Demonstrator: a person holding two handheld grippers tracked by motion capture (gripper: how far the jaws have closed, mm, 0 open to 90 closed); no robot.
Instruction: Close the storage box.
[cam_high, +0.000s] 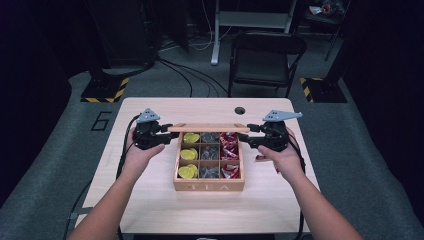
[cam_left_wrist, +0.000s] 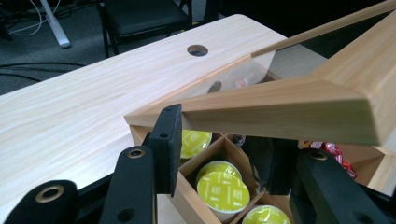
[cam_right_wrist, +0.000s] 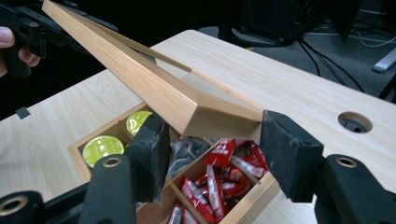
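Black foam-faced pads of the left gripper (cam_left_wrist: 219, 154) pinch the left corner of the wooden lid (cam_left_wrist: 280, 112), one pad flat against its near edge and the other tucked behind it. At the right end the right gripper (cam_right_wrist: 212, 149) stands with its jaws spread either side of the lid's right corner, the left pad clear of the wood and the right pad just at the lid's end; whether that one touches cannot be told. From the high view the lid (cam_high: 209, 128) is a thin pale strip held raised over the far edge of the tea box (cam_high: 209, 186), which sits mid-table on the light wooden table (cam_high: 150, 200) with "TEA" lettered on its near wall. That view counts nine square compartments in three columns: yellow-green round capsules (cam_high: 188, 155) left, dark wrapped packets (cam_high: 209, 152) in the middle, red sachets (cam_high: 230, 150) right. Close up, the left gripper view shows a clear pane in the lid frame, while the right gripper view shows the glossy crinkled red wrappers.
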